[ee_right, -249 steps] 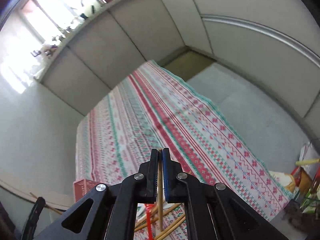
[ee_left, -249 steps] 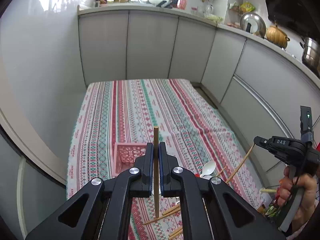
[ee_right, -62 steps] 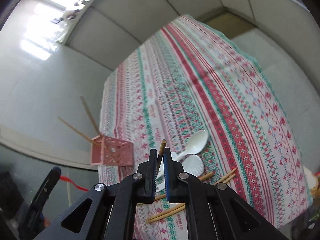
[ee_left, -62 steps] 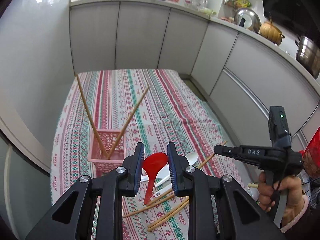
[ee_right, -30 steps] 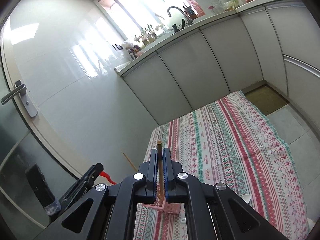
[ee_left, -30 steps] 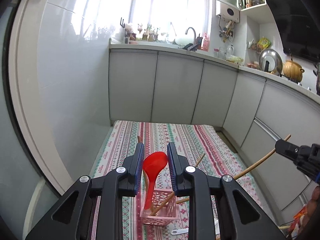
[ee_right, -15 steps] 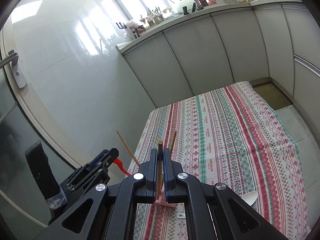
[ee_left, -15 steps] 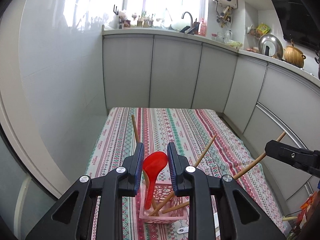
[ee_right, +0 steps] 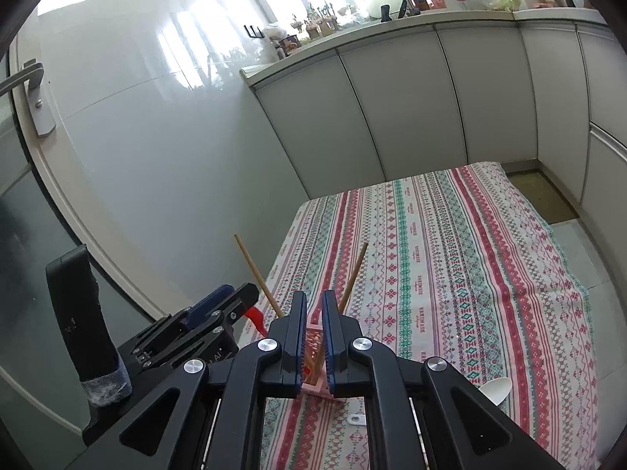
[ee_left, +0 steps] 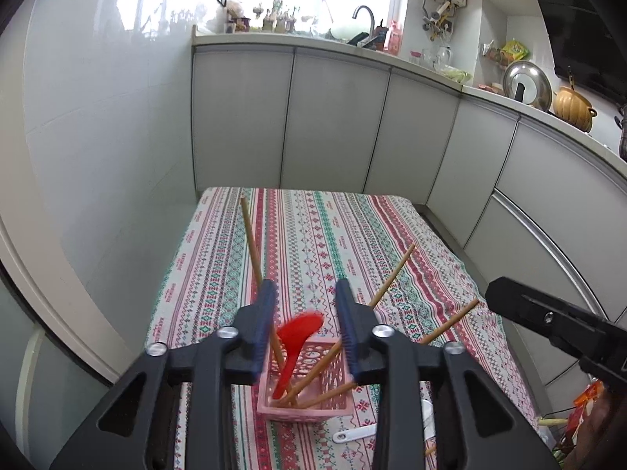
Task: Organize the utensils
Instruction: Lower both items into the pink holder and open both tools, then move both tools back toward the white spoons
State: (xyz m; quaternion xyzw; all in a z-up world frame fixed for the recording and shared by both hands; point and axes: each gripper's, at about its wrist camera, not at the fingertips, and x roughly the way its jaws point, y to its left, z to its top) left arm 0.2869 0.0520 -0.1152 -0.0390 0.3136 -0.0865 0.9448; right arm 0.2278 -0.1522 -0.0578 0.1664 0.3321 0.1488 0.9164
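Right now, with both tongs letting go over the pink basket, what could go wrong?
1. The red spoon stands loose between the opening left tongs and could tip out.
2. The chopsticks lean far past the rim of the small pink basket, which might topple.
3. The right tongs, just opened and close over the basket, could snag a chopstick when pulled back.

Chopsticks (ee_left: 250,243) fan up out of the pink basket (ee_left: 305,403), one leaning left, others splaying right, and a red spoon (ee_left: 296,346) stands among them, crowding the space over the basket. The right claw (ee_right: 313,337) hangs just beside the left claw (ee_left: 303,329) there. Beyond the basket, the striped worktop (ee_left: 333,235) lies bare to the cabinets (ee_left: 333,117).
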